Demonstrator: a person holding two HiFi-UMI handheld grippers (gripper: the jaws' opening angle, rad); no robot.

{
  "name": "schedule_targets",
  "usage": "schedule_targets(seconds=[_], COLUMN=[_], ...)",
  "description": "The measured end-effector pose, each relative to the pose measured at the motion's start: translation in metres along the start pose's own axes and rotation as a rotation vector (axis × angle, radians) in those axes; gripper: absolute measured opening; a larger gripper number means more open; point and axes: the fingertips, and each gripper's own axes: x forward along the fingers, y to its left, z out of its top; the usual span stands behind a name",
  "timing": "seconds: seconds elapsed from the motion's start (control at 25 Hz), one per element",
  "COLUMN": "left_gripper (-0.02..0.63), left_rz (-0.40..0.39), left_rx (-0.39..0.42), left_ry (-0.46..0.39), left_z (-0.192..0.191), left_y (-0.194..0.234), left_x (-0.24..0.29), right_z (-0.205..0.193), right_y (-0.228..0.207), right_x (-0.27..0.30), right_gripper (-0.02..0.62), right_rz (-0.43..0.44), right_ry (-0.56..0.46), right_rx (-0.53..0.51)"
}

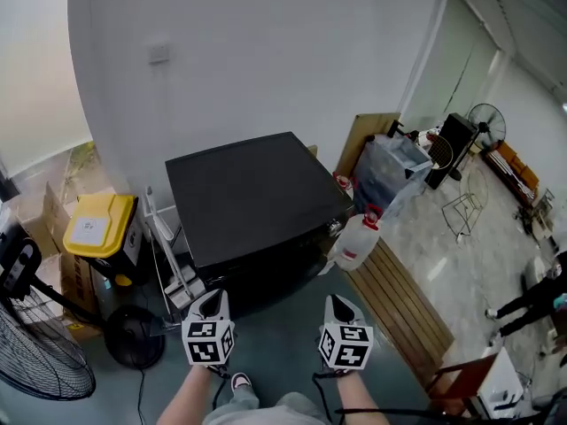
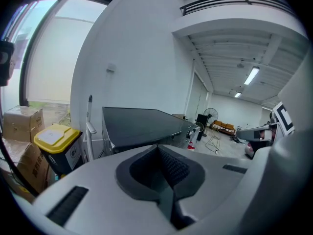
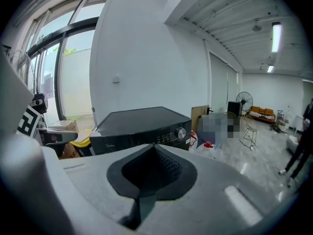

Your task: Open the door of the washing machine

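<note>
The washing machine is a black box with a flat top, standing against the white wall. Its front panel with a round knob faces me in the right gripper view; the door itself is hidden below the front edge. In the head view both grippers hover short of the machine's front. My left gripper is shut and holds nothing. My right gripper also has its pads together and is empty. The washing machine lies ahead of the left jaws, well apart from them.
A yellow-lidded bin and a white-handled tool stand left of the machine. A floor fan is at the near left. A white jug with a red cap, a wooden slatted pallet and a clear tub sit to the right.
</note>
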Motion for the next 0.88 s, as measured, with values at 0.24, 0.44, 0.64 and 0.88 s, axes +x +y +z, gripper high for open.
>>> schedule_targets(seconds=[0.24,0.44,0.64,0.88], left_gripper=[0.005,0.005,0.005,0.005], left_rz=[0.054,0.106,0.134,0.168], left_rx=[-0.028,-0.057,-0.067,-0.079], left_ry=[0.03,0.029,0.034,0.046], left_z=[-0.011,-0.015,-0.025,-0.043], left_y=[-0.014,-0.028,-0.038,-0.036], left_x=[0.015,0.016,0.017,0.02], right_z=[0.001,0.003,0.0,-0.012], right_y=[-0.048,-0.062,-0.073,-0.075], right_x=[0.012,0.021,0.031,0.049], right_gripper=[0.005,0.005,0.005,0.005], right_rz=[-0.001,0.054,0.072,0.102], right_ry=[0.016,0.039,0.048,0.066], right_rx=[0.023,-0.015,-0.055,-0.063])
